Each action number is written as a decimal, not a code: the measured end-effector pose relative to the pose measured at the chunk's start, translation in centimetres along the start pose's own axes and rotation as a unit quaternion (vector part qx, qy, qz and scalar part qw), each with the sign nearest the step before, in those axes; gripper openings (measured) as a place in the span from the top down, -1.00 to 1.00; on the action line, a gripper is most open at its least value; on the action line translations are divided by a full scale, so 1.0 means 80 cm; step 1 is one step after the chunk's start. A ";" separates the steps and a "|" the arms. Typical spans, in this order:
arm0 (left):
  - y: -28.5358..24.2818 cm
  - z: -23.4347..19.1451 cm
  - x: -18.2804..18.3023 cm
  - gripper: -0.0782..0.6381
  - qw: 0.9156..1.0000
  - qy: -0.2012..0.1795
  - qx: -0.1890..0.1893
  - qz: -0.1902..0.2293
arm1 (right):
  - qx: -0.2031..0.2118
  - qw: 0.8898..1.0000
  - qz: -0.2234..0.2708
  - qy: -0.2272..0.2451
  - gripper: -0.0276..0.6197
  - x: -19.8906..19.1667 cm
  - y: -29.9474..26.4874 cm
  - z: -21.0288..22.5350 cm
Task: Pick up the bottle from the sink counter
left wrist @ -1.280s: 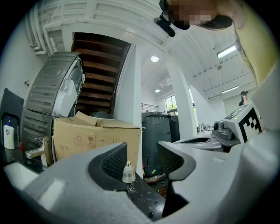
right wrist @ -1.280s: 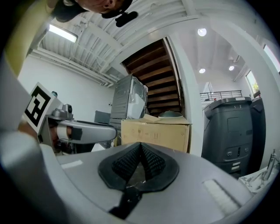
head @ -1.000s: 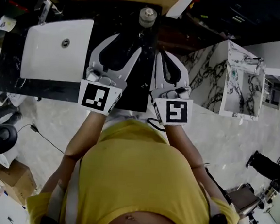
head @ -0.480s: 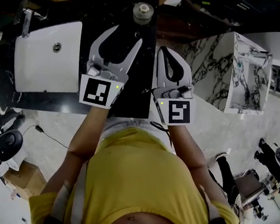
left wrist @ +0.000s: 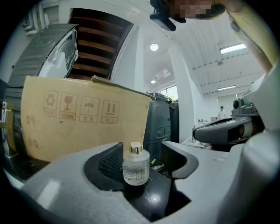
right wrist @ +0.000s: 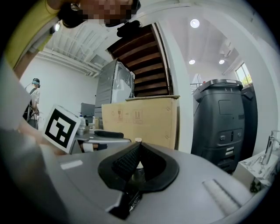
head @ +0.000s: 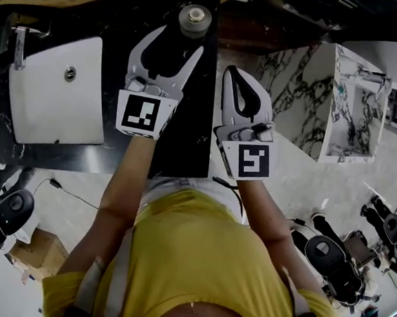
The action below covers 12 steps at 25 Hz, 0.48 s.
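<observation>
Two hand-held grippers reach toward a black counter (head: pixel 186 143). The right gripper (head: pixel 235 75), jaws shut and empty, hangs just off the counter's right edge. The left gripper (head: pixel 179 46) has just been opening its jaws. The small glass bottle (left wrist: pixel 136 168) stands untouched between their tips, near the counter's far right corner. The approach seems nearly done; next, the jaws should close squarely on the bottle's body.
</observation>
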<state>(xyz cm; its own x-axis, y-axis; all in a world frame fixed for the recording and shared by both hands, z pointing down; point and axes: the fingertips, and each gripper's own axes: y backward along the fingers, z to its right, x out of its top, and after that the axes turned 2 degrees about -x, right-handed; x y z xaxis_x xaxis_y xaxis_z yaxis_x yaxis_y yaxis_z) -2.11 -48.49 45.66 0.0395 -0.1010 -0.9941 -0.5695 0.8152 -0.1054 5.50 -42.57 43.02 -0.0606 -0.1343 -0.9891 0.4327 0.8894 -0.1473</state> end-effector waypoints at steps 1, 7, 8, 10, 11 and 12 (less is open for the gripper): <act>-0.006 -0.003 -0.005 0.01 1.000 -0.002 0.002 -0.001 | -0.001 1.000 -0.003 -0.001 0.91 -0.003 -0.002 0.003; -0.032 -0.015 -0.030 -0.13 1.000 -0.005 0.002 -0.013 | -0.008 1.000 -0.016 -0.004 0.91 -0.015 -0.014 0.014; -0.035 -0.015 -0.035 -0.17 1.000 -0.004 0.002 -0.017 | -0.009 1.000 -0.018 -0.003 0.91 -0.017 -0.015 0.016; -0.038 -0.015 -0.043 -0.26 1.000 -0.001 0.000 -0.024 | -0.009 1.000 -0.024 0.000 0.91 -0.021 -0.017 0.018; -0.040 -0.015 -0.045 -0.26 1.000 0.002 0.000 -0.027 | -0.009 1.000 -0.029 0.002 0.91 -0.024 -0.018 0.019; -0.043 -0.016 -0.047 -0.26 1.000 0.003 0.000 -0.031 | -0.009 0.999 -0.032 0.003 0.91 -0.026 -0.018 0.020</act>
<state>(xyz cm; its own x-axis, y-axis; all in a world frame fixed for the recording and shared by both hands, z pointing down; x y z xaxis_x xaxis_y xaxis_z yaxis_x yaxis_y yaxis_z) -1.34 -51.61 49.81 0.0695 -0.1557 -0.9854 -0.5660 0.8072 -0.1675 6.44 -44.29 45.32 -0.0929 -0.1891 -0.9776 0.4113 0.8868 -0.2106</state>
